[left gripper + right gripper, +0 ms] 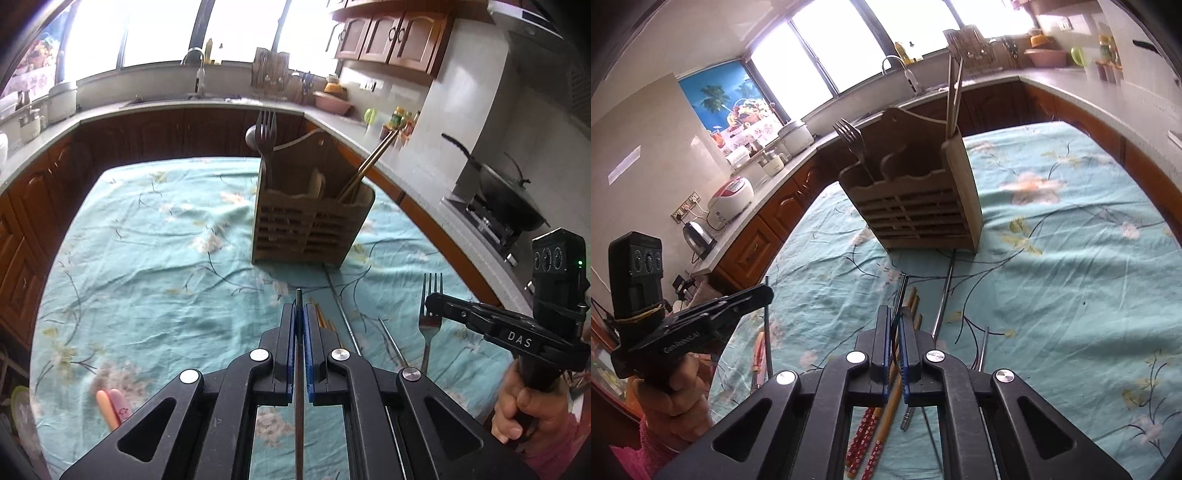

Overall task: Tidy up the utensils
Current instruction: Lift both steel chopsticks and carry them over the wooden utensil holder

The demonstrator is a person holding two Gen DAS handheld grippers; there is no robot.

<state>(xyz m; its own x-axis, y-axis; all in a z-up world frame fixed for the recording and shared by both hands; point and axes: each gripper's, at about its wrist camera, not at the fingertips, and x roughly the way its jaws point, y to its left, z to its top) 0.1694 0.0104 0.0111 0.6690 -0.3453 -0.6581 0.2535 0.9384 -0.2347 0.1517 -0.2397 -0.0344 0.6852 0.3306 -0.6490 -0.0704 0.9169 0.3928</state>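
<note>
A thin dark chopstick (298, 369) is clamped between the nearly closed blue pads of the left gripper (299, 314), its tip showing just past the fingertips. In the right wrist view, a fork (900, 295) is gripped edge-on by the right gripper (894, 317), whose jaws stand narrow around the handle; the tines are seen just beyond the fingertips.

Below the grippers, on the teal floral tablecloth (1071, 240), red-patterned wooden chopsticks (866, 435) and a metal chopstick (943, 291) are laid side by side. In the left wrist view, the right gripper is seen at the right, with the tines pointing away beside it. Pink chopstick ends (114, 406) are seen at the near left of the cloth.

Farther off, near the middle of the table, a slatted wooden utensil holder (310, 229) is stood upright. A fork (266, 129) and a spoon (253, 137) are held in its left compartment, and golden chopsticks (373, 162) are leaned in its right one. Beyond, the kitchen counter (221, 105) and a wok (506, 192) are visible.
</note>
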